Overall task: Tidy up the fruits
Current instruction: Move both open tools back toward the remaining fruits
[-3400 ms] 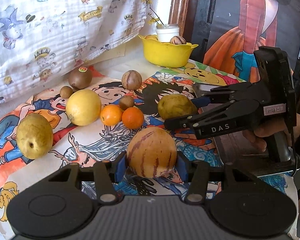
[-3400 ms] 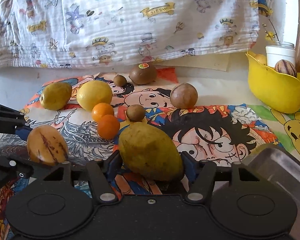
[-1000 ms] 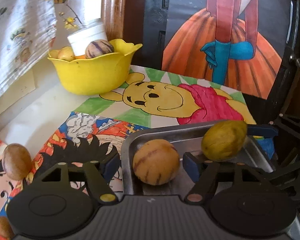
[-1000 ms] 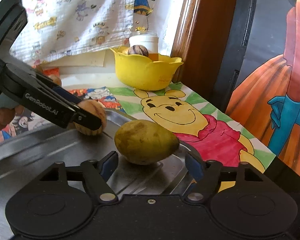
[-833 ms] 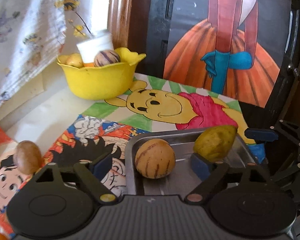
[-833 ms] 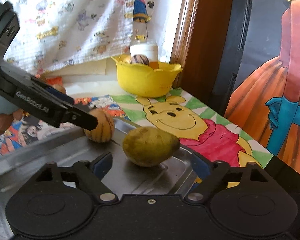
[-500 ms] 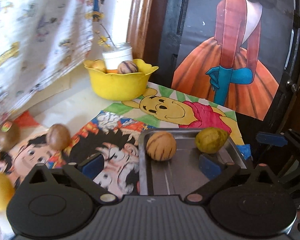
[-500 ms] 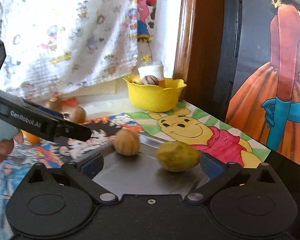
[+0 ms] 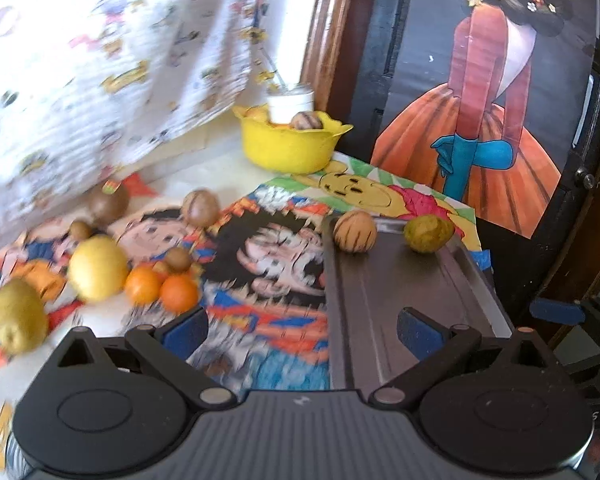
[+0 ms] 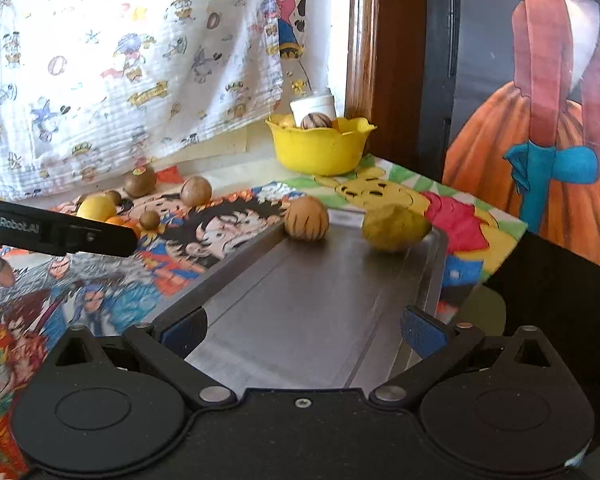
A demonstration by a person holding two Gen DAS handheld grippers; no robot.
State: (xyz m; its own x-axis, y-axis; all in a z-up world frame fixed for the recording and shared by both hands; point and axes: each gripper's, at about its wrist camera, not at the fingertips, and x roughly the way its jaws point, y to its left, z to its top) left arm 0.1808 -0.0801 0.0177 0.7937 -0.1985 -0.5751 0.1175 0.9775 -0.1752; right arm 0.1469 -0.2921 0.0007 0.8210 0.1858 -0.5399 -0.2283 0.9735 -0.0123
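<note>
Both our hand-held grippers, left point(image 9: 302, 326) and right point(image 10: 303, 328), gape wide, empty. Two fruits sit at the tray's point(image 9: 400, 280) far end; the oranges point(image 9: 162, 286), probably next, lie left of the tray, nearer our left.

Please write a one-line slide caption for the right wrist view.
Open right gripper above a metal tray holding a striped fruit and a green fruit.
</note>
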